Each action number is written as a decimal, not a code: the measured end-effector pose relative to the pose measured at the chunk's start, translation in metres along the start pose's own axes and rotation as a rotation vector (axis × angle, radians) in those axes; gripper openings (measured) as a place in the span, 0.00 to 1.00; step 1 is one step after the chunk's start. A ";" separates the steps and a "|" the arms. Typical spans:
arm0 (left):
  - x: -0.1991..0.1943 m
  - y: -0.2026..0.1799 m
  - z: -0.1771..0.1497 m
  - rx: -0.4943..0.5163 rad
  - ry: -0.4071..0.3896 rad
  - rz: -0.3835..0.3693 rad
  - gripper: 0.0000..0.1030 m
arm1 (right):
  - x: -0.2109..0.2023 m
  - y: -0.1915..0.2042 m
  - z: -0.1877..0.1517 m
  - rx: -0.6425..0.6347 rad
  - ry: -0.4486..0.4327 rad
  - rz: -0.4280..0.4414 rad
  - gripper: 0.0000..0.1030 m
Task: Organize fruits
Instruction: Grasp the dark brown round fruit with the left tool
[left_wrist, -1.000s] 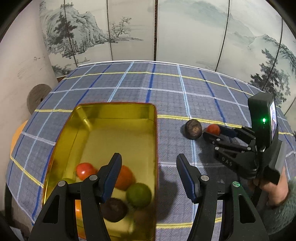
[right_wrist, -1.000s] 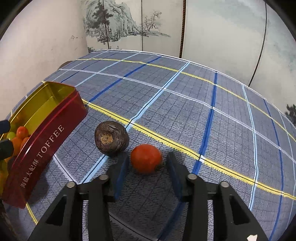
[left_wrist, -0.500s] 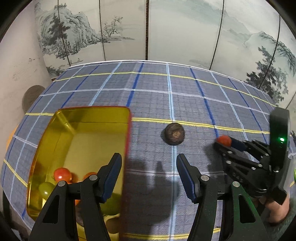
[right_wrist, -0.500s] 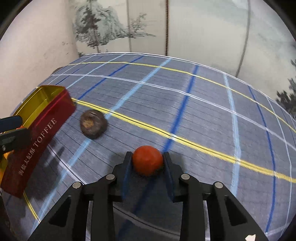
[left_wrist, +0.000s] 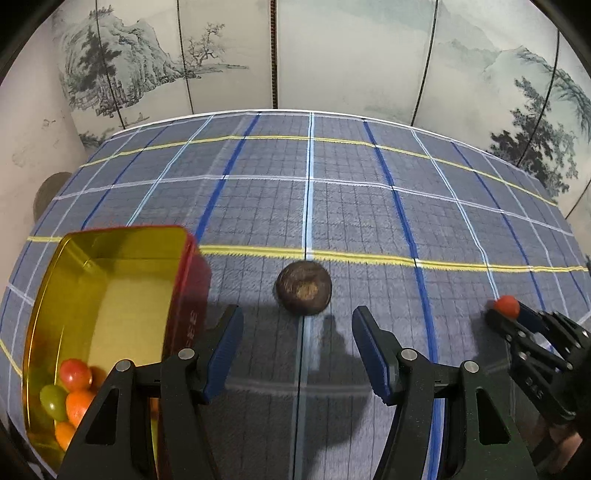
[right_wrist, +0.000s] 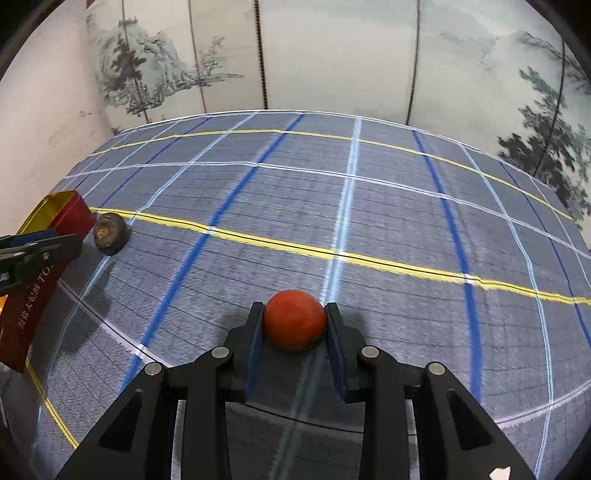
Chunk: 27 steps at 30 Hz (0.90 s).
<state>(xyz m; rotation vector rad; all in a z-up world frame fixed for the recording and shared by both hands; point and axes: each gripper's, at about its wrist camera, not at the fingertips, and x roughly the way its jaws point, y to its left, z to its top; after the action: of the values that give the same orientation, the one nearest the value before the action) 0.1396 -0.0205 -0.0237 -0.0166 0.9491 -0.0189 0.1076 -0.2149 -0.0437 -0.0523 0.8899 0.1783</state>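
A dark brown round fruit (left_wrist: 304, 288) lies on the checked cloth just ahead of my open, empty left gripper (left_wrist: 297, 336); it also shows in the right wrist view (right_wrist: 110, 233). A red toffee tin (left_wrist: 192, 258) with a gold inside stands at the left and holds several small red, orange and green fruits (left_wrist: 68, 391). Its red side shows in the right wrist view (right_wrist: 35, 295). My right gripper (right_wrist: 294, 325) is shut on a red-orange round fruit (right_wrist: 294, 319), held over the cloth; the gripper shows at the right of the left wrist view (left_wrist: 511, 314).
The table is covered by a blue-grey checked cloth (left_wrist: 332, 192) with yellow, blue and white lines. A painted folding screen (left_wrist: 332, 55) stands behind the far edge. A white wall (left_wrist: 29, 140) is at the left.
My right gripper closed on the red-orange fruit and carried it right, away from the brown fruit. My left gripper moved right from over the tin to face the brown fruit.
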 end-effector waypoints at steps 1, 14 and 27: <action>0.002 -0.001 0.001 0.004 0.000 0.002 0.60 | 0.000 -0.002 0.000 0.008 0.000 0.002 0.28; 0.041 -0.003 0.016 0.012 0.037 -0.003 0.55 | 0.001 -0.002 -0.001 0.002 0.001 0.012 0.29; 0.039 -0.011 -0.001 0.049 0.055 -0.004 0.38 | 0.001 -0.002 -0.001 0.003 0.002 0.012 0.29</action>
<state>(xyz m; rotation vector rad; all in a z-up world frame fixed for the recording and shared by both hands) 0.1608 -0.0326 -0.0558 0.0274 1.0029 -0.0470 0.1084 -0.2166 -0.0452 -0.0442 0.8923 0.1882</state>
